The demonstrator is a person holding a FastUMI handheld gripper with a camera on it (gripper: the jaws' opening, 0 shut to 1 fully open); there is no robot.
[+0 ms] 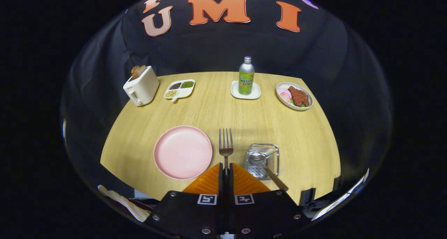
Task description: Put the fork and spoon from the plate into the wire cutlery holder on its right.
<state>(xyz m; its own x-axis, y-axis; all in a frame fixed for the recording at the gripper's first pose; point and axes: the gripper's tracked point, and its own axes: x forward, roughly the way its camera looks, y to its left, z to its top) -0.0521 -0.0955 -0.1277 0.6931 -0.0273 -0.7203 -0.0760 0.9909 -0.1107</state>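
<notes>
My tongs (226, 172) are clamped on the fork (226, 146) by its handle, tines pointing ahead, between the pink plate (183, 151) and the wire holder (262, 159). The spoon (264, 164) sits in that holder, its handle leaning out toward me, above the tabletop (216, 110).

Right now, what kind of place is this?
Probably a staged dining setup in a cloth-walled booth: wooden table with toaster, soda bottle, food plate. The gripper is shut on a fork.

shiny metal fork (226, 144), matt wood table (216, 110)
</notes>
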